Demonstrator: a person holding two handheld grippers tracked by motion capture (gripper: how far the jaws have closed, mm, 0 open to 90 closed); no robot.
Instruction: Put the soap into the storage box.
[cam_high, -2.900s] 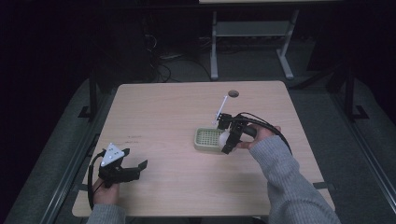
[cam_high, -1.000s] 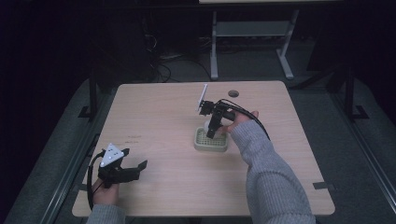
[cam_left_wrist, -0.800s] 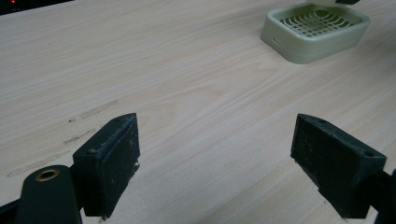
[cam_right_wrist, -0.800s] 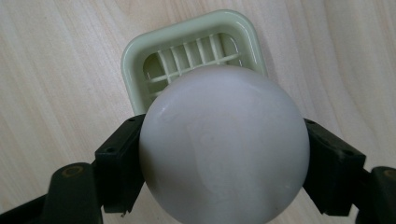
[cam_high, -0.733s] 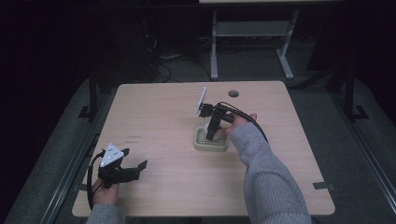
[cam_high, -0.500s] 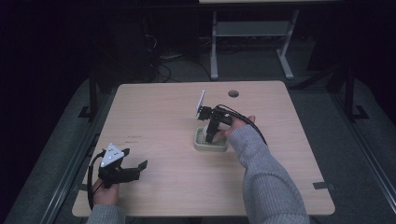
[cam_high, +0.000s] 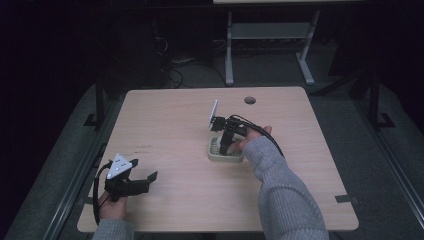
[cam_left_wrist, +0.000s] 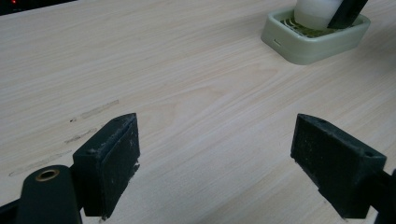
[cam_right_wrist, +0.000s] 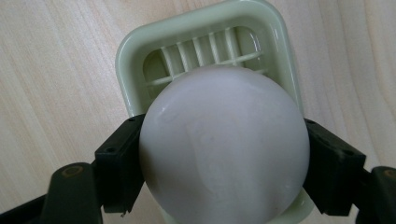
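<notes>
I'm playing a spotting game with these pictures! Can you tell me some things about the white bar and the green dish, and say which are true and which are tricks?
1. The right gripper squeezes a round white soap bar. True.
2. The soap bar is over a pale green slatted dish. True.
3. The left gripper holds a soap bar too. False: its jaws are wide apart over the bare wooden table.
4. The dish is red. False: it is pale green.

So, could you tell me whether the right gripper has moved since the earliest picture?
Yes. The right gripper has shifted left, from the right edge of the soap dish to directly above it.
</notes>
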